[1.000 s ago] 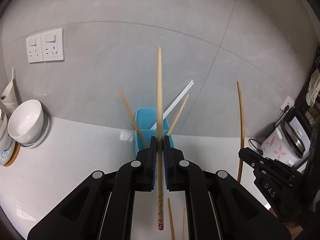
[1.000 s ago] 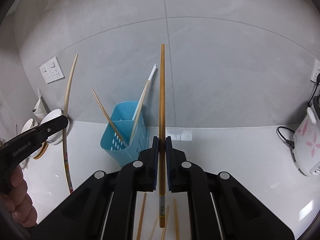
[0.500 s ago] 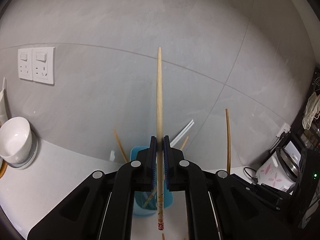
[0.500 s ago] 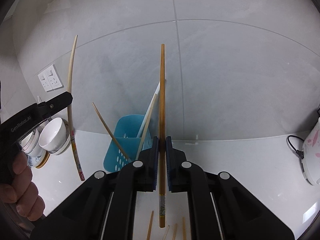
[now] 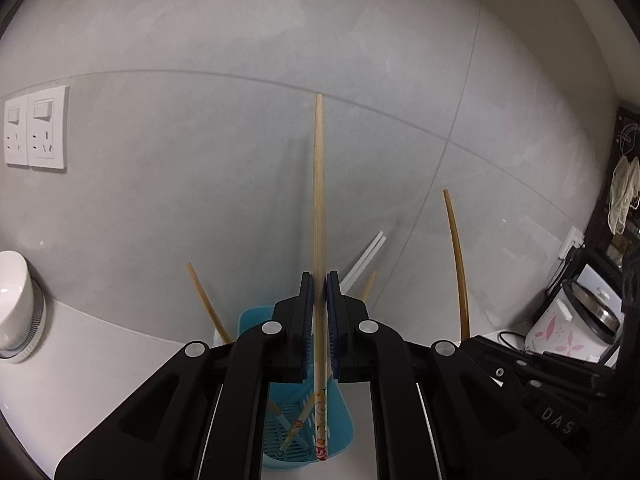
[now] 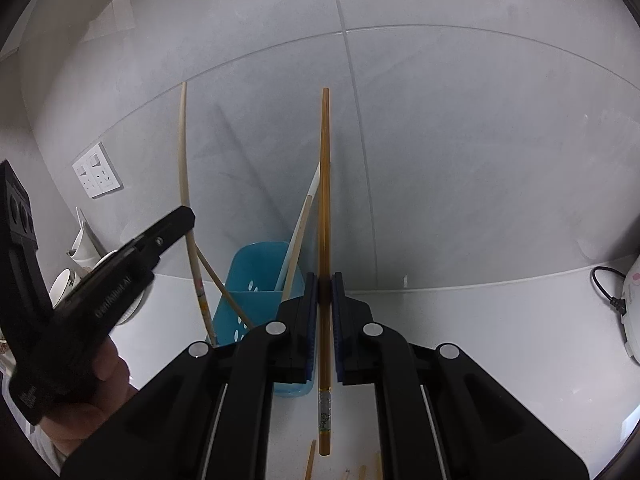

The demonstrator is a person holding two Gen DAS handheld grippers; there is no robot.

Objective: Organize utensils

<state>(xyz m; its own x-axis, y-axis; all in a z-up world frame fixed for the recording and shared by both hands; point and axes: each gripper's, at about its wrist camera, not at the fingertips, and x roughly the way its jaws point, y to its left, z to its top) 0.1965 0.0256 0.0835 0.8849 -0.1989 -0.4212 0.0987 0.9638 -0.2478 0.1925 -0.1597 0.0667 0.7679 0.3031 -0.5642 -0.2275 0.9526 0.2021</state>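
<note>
Left gripper (image 5: 319, 320) is pinching a pale bamboo chopstick (image 5: 318, 200) above the blue perforated plastic holder (image 5: 308, 432); right gripper (image 6: 325, 320) is clamping a darker amber chopstick (image 6: 324, 200) beside it.

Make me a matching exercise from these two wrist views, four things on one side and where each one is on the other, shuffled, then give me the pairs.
Things
1. light chopstick
2. dark chopstick
3. blue holder
4. white bowl

Places
A. on the counter by the wall, chopsticks standing in it
B. clamped in the right gripper
C. at the far left edge of the left view
D. clamped in the left gripper, lower end over the holder

Pairs: 1-D, 2-B, 3-A, 4-C
</note>
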